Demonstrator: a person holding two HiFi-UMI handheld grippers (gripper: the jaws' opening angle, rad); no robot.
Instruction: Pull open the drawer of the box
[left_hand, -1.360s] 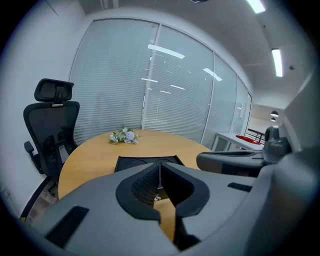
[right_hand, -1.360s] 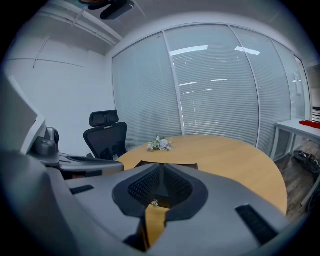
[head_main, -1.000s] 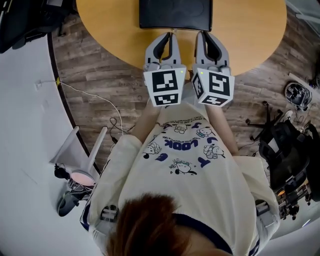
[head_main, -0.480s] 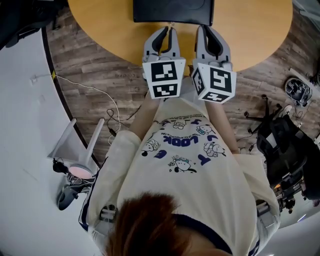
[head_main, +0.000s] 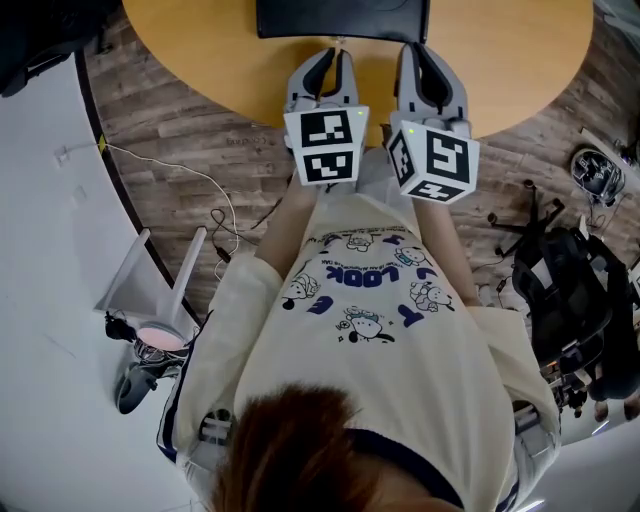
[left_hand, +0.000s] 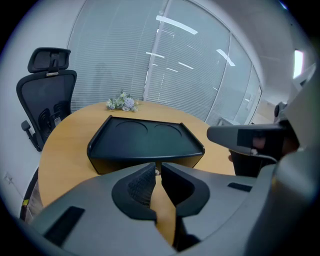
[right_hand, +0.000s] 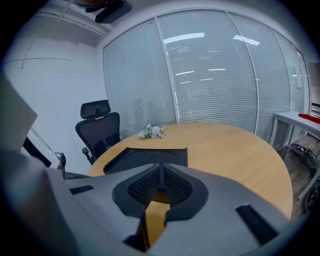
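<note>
Black box (head_main: 340, 18) (left_hand: 145, 137) (right_hand: 145, 156) at the near edge of a round wooden tabletop (head_main: 200, 50) (left_hand: 65, 145) (right_hand: 235, 150), front face toward the person. Low, wide and matte, with rounded corners. Raised rim around the top, and two shallow round hollows side by side within it. Front plain and dark, shaded under the overhanging rim. Drawer seam not to be made out from here; front flush as far as it shows.

Left gripper (head_main: 335, 52) (left_hand: 156, 167) just short of that front, near its middle, over the tabletop's near edge. Jaws almost together with only a slit between the tips, gripping nothing. Right gripper (head_main: 425, 48) (right_hand: 161, 167) just beside it, facing the right part of the front. Jaws closed tip to tip, likewise empty.

Bare wood to the left and right of the box, widest on the right. More open wood beyond it, up to a small bunch of flowers (left_hand: 121, 102) (right_hand: 152, 131) near the far edge. Black office chair (left_hand: 45, 100) (right_hand: 100, 127) past the far left edge. On the near side, plank floor (head_main: 200, 170) below the table edge, with the person's body close behind both grippers.
</note>
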